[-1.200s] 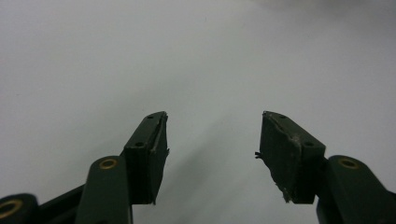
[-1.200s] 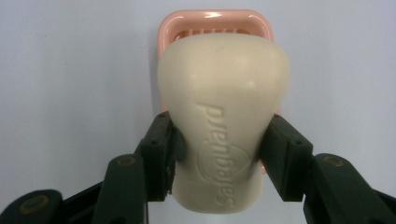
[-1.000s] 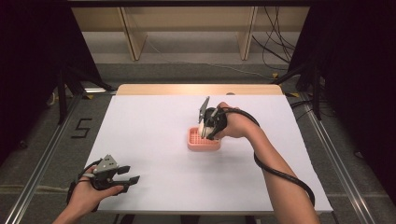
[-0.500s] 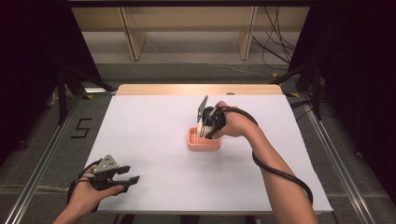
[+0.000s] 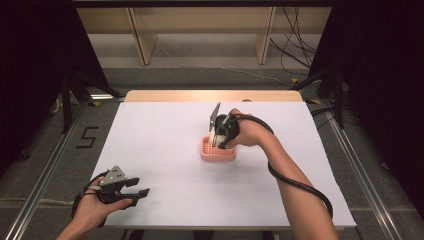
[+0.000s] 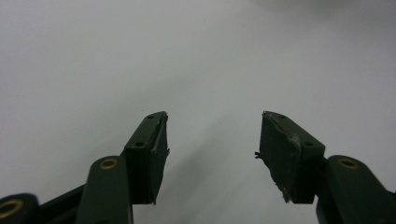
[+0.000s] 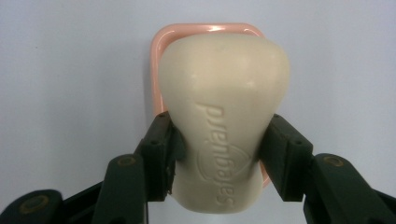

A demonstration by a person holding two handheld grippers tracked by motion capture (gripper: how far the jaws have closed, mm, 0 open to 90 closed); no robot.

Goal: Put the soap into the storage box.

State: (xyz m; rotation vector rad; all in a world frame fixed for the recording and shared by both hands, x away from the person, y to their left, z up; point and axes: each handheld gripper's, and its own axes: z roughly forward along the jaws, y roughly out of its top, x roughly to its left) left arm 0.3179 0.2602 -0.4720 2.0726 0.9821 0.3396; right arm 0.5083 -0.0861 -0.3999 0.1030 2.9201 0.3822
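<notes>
White surface (image 5: 165, 150) carries a pink dish (image 5: 217, 154); right tool (image 7: 217, 154) clenches the soap bar (image 7: 224, 116) above it, left tool (image 6: 212, 140) spread, empty.

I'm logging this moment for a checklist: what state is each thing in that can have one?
Left hand-held gripper: open, nothing between its jaws, low over the table.
Right hand-held gripper: shut on the soap bar.
Soap bar: clamped at both sides, over the soap dish.
Soap dish: pink, resting on the table.

White table (image 5: 160, 150), wooden shelving (image 5: 200, 30) behind it, cables (image 5: 295, 55) and perhaps a "5" mark (image 5: 89, 137) on the floor.
</notes>
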